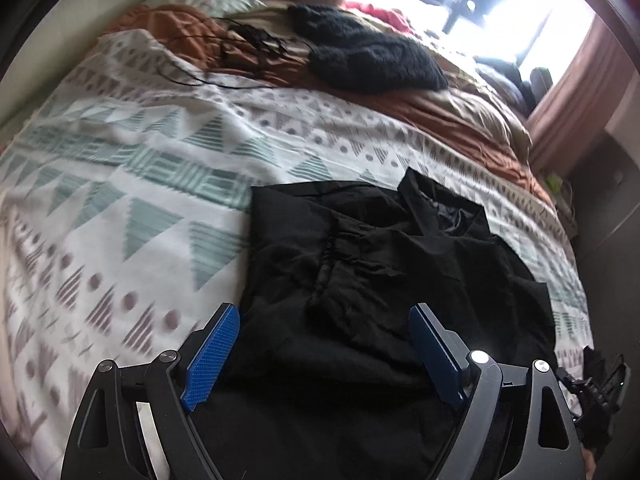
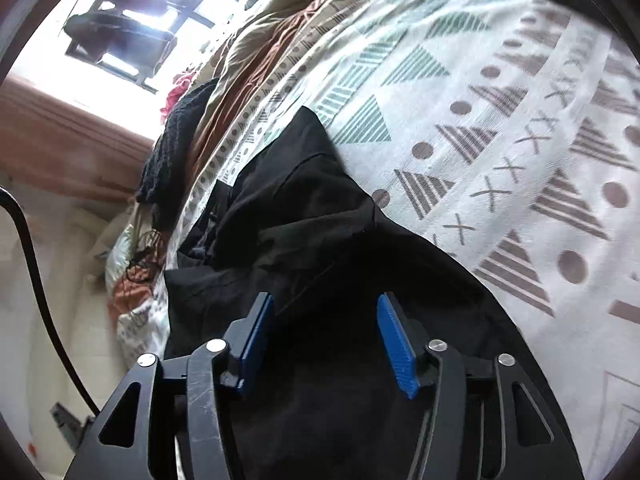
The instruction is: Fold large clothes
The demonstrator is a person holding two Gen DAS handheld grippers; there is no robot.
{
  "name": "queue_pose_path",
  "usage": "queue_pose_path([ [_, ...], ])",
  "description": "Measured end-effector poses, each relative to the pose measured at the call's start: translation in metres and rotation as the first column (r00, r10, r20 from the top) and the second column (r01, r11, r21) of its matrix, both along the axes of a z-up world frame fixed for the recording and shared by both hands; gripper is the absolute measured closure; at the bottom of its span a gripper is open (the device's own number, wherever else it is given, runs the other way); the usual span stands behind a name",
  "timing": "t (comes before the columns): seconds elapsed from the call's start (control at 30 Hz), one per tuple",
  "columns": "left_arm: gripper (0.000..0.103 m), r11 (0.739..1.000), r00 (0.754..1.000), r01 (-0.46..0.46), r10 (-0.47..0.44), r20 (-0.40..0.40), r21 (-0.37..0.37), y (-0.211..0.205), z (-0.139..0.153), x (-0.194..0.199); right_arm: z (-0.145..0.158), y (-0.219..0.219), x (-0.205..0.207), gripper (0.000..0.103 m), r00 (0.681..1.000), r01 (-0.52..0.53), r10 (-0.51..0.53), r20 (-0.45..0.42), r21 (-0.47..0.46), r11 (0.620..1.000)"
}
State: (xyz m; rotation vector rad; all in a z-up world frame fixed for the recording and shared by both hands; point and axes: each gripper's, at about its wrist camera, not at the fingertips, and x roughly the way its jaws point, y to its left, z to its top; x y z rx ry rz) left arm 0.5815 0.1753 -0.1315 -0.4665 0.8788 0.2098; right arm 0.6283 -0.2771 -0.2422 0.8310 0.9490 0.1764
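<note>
1. Nearest, low in the left wrist frame, the left gripper (image 1: 324,320) stands spread wide over the black shirt (image 1: 380,264), its blue pads (image 1: 212,356) clear of the cloth with nothing between them.
2. The shirt lies partly folded on the patterned bedspread (image 1: 120,168), filling the lower centre and right; its long axis runs from the bottom edge up to the collar (image 1: 444,208), which points to the upper right.
3. In the right wrist frame, the right gripper (image 2: 326,320) is half spread above the same shirt (image 2: 304,208), gripping nothing.
4. A dark knit (image 1: 372,56) lies at upper centre, well apart.
</note>
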Motion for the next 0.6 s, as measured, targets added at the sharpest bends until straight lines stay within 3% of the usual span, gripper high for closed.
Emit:
queue_pose_path([
  [0.3, 0.016, 0.997, 0.979, 0.030, -0.014, -0.203, 0.076, -0.003, -0.064, 0.058, -0.023, 0.002, 0.019, 0.062, 0.999, -0.012, 0.014, -0.029, 0.058, 0.998],
  [0.43, 0.016, 0.992, 0.978, 0.055, -0.030, -0.204, 0.116, -0.016, -0.072, 0.067, -0.026, 0.004, 0.025, 0.062, 0.999, -0.022, 0.024, -0.022, 0.073, 0.997],
  [0.5, 0.040, 0.988, 0.979, 0.091, -0.065, -0.193, 0.126, -0.026, -0.072, 0.068, -0.027, 0.002, 0.026, 0.063, 0.999, -0.021, 0.023, -0.023, 0.086, 0.996],
  [0.53, 0.063, 0.986, 0.976, 0.113, -0.088, -0.198, 0.120, -0.030, -0.072, 0.069, -0.028, 0.001, 0.025, 0.065, 0.999, -0.022, 0.024, -0.024, 0.092, 0.996],
  [0.6, 0.073, 0.978, 0.973, 0.128, -0.092, -0.213, 0.162, -0.036, -0.067, 0.066, -0.030, -0.001, 0.025, 0.068, 0.999, -0.018, 0.021, -0.027, 0.101, 0.995],
])
